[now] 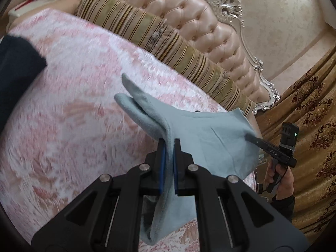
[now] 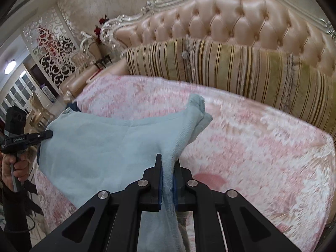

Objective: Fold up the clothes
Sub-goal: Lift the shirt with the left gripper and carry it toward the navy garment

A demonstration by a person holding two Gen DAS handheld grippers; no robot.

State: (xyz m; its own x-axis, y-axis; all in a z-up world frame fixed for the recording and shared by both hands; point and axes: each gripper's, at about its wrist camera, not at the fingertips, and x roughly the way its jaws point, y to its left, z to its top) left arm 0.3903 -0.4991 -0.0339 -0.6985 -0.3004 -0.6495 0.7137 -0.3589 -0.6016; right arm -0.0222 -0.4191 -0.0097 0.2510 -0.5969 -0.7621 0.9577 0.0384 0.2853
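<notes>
A light blue garment (image 1: 210,138) hangs stretched in the air between my two grippers, above the pink patterned bed cover (image 1: 73,115). My left gripper (image 1: 169,145) is shut on one corner of it, and a folded flap sticks out past the fingers. In the left wrist view my right gripper (image 1: 251,137) pinches the opposite corner. In the right wrist view my right gripper (image 2: 168,163) is shut on the light blue garment (image 2: 100,147), and my left gripper (image 2: 49,134) holds the far corner at the left.
A dark navy cloth (image 1: 16,71) lies on the bed cover at the left. Striped bolster pillows (image 2: 231,67) lean along the tufted pink headboard (image 2: 241,19). Gold patterned curtains (image 1: 310,136) hang at the right.
</notes>
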